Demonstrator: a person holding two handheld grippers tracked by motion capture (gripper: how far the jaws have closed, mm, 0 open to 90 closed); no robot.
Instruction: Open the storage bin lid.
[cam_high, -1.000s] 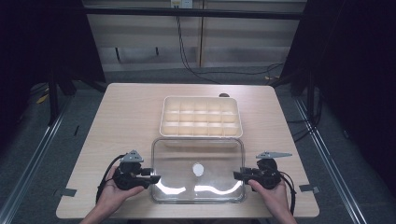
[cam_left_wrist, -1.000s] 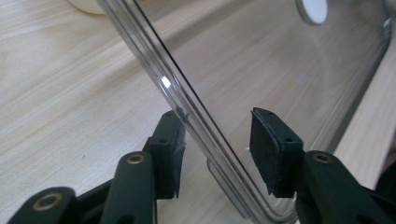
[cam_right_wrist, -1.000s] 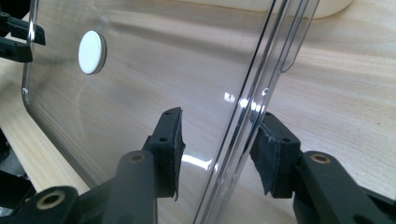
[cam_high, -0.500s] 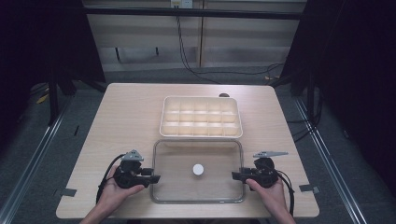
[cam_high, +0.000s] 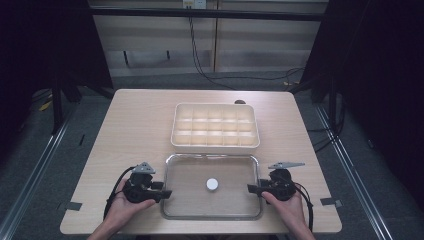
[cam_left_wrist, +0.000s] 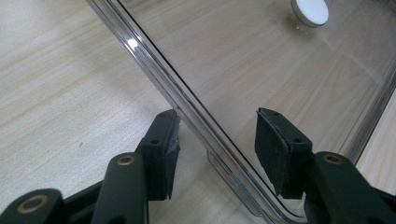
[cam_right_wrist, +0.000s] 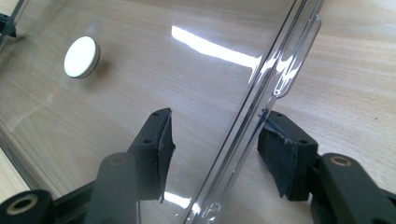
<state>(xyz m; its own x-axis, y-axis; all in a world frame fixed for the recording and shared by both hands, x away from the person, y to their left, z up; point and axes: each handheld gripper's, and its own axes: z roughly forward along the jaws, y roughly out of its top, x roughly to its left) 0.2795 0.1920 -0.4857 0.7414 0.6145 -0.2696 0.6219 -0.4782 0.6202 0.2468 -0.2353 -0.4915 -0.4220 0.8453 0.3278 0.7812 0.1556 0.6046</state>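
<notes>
Straddling the long edges of a clear plastic lid (cam_high: 212, 186), the two hand-held grippers sit with their jaws released at the near end of a wooden table (cam_high: 135, 125). Earlier frames are given, so it bears saying that both sets of jaws have just been opening. The lid's rim is between the pads of each, yet none of them presses on it.

In the left gripper view, the left gripper (cam_left_wrist: 215, 140) stands astride the rim, one pad just beside the outer edge and the other well inside, over the transparent panel. In the right gripper view, the right gripper (cam_right_wrist: 215, 144) mirrors this, the raised rim and a moulded tab running between its pads without contact.

The lid appears to lie flat on the table, so the step in hand reads as letting go after setting it down. Doing that well means opening a little wider before drawing each gripper straight back along its own line, so that no pad catches the rim and drags the light lid askew.

Ahead of both grippers, at the lid's centre, sits a small white knob (cam_high: 212, 184). Farther beyond, just past the lid's far edge, rests the cream compartment tray (cam_high: 215, 127), its cells looking empty from the high view.
</notes>
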